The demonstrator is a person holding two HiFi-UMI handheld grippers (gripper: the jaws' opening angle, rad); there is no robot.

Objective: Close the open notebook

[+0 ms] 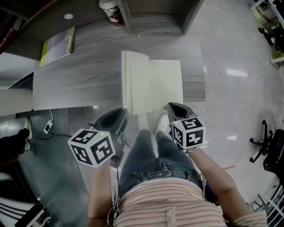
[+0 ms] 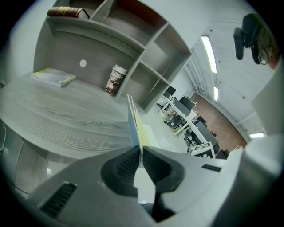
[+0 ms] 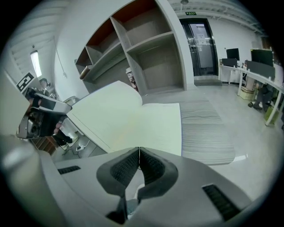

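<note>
My left gripper (image 2: 141, 153) is pinched tight on the near edge of the left cover (image 2: 132, 122) of the open notebook with cream pages and a blue cover (image 1: 155, 86). That half stands nearly upright, while the right half lies flat on the grey wood-grain desk (image 1: 80, 75). My right gripper (image 3: 139, 150) has its jaws pressed together with nothing between them and hovers just beside the notebook's near right corner; I cannot tell whether it touches. To close the book cleanly, I would carry the pinched cover over in an arc about the spine, toward the right. I would not drag it toward me, because the near edge seems to sit at or just past the desk's front edge, and the smooth laminate looks likely to let it slide. The closed right tip could press the flat half down, but it must clear out before the cover comes down. I should let go only once the cover rests on the pages. Further back on the desk, a thin yellow-green book (image 1: 57, 44) lies well to the left. A patterned cylindrical canister (image 1: 112, 9) stands against the open grey cubby shelving (image 2: 146, 57). Around the desk the pale floor (image 1: 230, 53) is glossy, and a black office chair (image 1: 266, 146) stands off to the right.
</note>
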